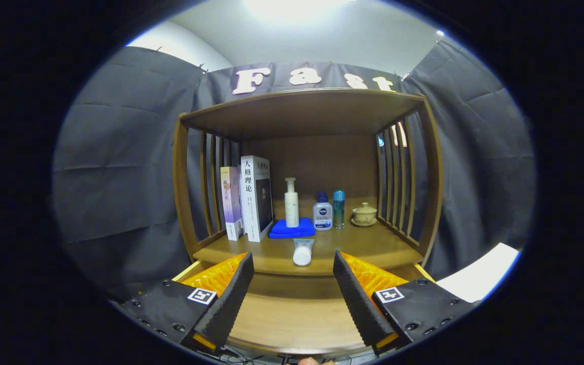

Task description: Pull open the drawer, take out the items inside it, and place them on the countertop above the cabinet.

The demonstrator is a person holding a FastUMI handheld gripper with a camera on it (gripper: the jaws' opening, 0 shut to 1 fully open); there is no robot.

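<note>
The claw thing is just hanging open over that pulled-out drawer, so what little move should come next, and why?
Probably draw the gripper back and tip it down to look deeper into the drawer. Its fingers are open with nothing between them, the drawer floor seen here is bare wood, and a white tube already lies on the countertop just beyond the fingertips, so any remaining item would be nearer the front.

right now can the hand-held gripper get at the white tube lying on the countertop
Probably yes: the hand-held gripper is open, and the white tube lies on its side at the countertop's front edge, just ahead between the fingers, with nothing in front of it.
</note>
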